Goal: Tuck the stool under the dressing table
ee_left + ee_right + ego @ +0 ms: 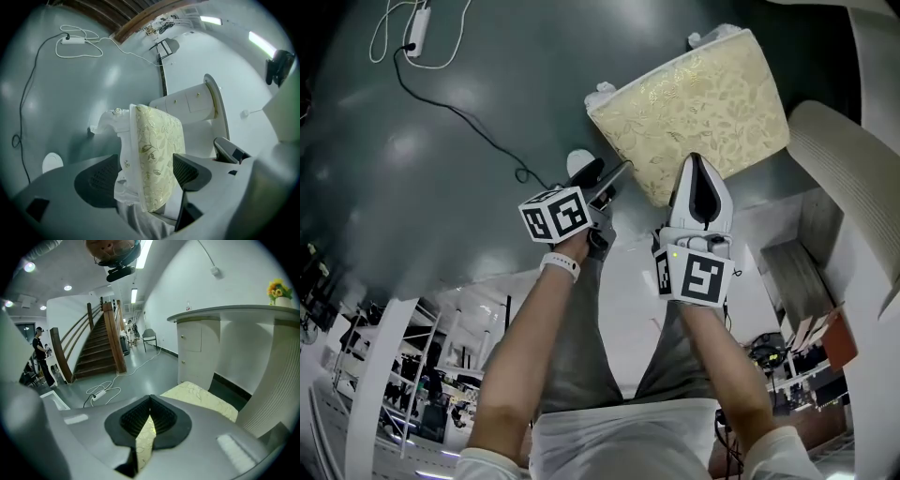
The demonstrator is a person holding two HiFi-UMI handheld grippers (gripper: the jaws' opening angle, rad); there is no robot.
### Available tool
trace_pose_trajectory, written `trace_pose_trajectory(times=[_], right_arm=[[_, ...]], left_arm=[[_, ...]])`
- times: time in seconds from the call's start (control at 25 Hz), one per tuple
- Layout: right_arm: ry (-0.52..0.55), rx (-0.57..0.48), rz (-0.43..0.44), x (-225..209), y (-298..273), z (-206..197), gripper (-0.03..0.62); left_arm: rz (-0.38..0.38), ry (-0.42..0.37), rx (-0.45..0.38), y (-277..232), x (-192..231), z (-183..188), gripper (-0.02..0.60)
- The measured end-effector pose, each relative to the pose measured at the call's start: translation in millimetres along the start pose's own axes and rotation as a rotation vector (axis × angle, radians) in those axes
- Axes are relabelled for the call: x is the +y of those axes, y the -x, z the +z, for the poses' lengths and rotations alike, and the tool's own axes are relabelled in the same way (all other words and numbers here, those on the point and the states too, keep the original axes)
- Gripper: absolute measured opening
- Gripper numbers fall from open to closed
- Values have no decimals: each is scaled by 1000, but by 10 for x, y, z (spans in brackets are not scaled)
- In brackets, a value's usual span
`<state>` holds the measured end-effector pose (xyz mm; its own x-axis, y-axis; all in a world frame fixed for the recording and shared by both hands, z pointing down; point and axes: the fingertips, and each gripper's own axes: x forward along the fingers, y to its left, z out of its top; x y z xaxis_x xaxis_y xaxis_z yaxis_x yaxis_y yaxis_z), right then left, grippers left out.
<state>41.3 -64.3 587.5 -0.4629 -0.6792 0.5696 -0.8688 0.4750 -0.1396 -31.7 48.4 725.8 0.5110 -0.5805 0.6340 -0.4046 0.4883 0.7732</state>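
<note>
Cream stool (159,140) edge-on between spread left tongs (145,177).

The stool's cushion (694,103) is pale gold with a shiny leaf-and-vine pattern, and its frame (110,123) is white. The floor (412,178) is glossy grey-green, crossed by a white cable (73,41) and a black cable (459,114). The left gripper (141,176) and right gripper (150,401) are light grey with black ribbed pads (96,180). Their cubes (555,214) carry black-and-white squares. The dressing table (201,333) is white, and the flowers (276,287) are yellow.
</note>
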Motion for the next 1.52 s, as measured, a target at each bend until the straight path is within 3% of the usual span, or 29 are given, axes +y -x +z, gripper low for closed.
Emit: trace_pose_trajectory(times=[0.44,0.52,0.88,1.52], right_arm=[[-90,3,-96,-121,83,-312,12],[-106,-3,-107,-191,103,-308,12],[-133,-24,-157,-512,193,-280,12],[-117,-13,-159,-798,344,-428,12]], left_arm=[[-94,-33,122,-381,12,-73,349],[-111,-35,127,-411,-28,-65,304],[-90,-22,113,-395,-41,-70,291],[-66,5,34,-389,-55,24,284]])
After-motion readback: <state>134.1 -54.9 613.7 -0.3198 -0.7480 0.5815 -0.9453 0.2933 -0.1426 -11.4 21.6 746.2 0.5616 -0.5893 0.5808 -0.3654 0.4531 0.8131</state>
